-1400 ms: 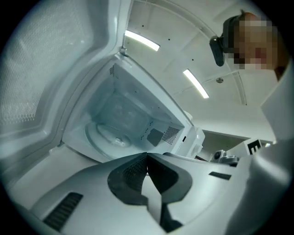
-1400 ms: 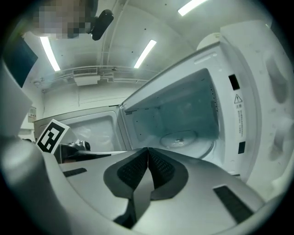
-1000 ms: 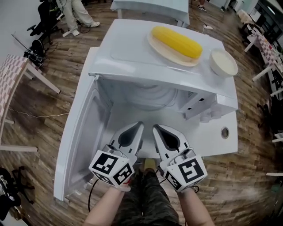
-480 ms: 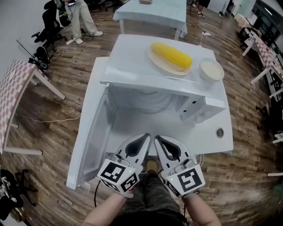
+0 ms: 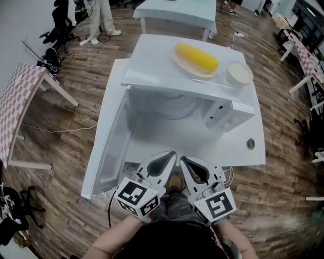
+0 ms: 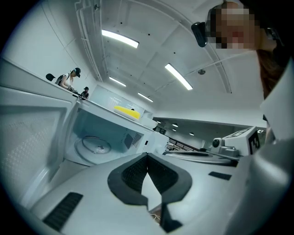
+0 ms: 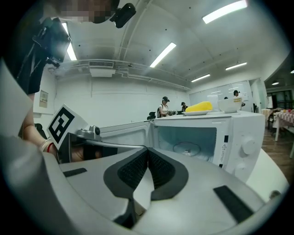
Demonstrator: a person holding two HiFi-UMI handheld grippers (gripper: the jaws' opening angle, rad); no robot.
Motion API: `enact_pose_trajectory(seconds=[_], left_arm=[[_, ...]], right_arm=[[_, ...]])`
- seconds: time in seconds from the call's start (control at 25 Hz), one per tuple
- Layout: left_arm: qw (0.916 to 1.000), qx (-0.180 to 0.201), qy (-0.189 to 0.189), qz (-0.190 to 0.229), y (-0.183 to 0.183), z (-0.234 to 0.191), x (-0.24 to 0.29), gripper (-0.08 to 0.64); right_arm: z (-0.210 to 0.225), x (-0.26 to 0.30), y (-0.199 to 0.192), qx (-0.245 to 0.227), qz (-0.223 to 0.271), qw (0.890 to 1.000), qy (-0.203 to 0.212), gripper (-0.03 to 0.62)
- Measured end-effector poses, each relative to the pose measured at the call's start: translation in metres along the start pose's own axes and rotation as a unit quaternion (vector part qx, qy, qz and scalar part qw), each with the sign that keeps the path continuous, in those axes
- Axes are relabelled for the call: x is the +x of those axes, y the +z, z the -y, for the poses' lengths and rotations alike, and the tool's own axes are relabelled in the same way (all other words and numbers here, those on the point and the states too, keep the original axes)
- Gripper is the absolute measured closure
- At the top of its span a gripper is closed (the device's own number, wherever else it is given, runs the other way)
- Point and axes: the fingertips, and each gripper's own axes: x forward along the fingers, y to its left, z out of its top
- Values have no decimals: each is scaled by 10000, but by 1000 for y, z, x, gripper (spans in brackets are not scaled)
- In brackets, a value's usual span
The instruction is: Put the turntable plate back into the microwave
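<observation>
A white microwave (image 5: 177, 76) stands on a white table (image 5: 238, 154) with its door (image 5: 109, 146) swung open to the left. The glass turntable plate (image 6: 94, 146) lies flat inside the cavity, also seen in the right gripper view as the plate (image 7: 187, 148) and faintly from the head as the plate (image 5: 174, 107). My left gripper (image 5: 172, 154) and right gripper (image 5: 184, 159) are side by side near the table's front edge, well short of the cavity. Both are shut with nothing between their jaws, as the left gripper (image 6: 147, 155) and right gripper (image 7: 147, 149) show.
On top of the microwave sit a plate with a corn cob (image 5: 197, 56) and a white bowl (image 5: 238, 72). A round grommet (image 5: 250, 144) is in the table at the right. Another table (image 5: 177, 10) and a standing person (image 5: 104, 15) are behind; a checked table (image 5: 15, 106) at left.
Both grippers have drawn back from the microwave toward the person's body, staying shut and side by side. The head view has pulled away, so the microwave looks smaller.
</observation>
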Motion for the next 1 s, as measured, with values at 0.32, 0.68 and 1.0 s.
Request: enact_pose_trajectory(seconds=[0.32, 0.68, 1.0], left_arm=[[9999, -97, 35, -40, -6, 8, -16, 548], [9994, -233, 230, 126, -7, 9, -22, 546], [9990, -228, 331, 178, -3, 3, -29, 547]], right_arm=[[-5, -11, 10, 153, 161, 9998, 12, 571], [-13, -18, 1, 155, 82, 9996, 224, 571], [-11, -22, -5, 264, 53, 9995, 141, 571]])
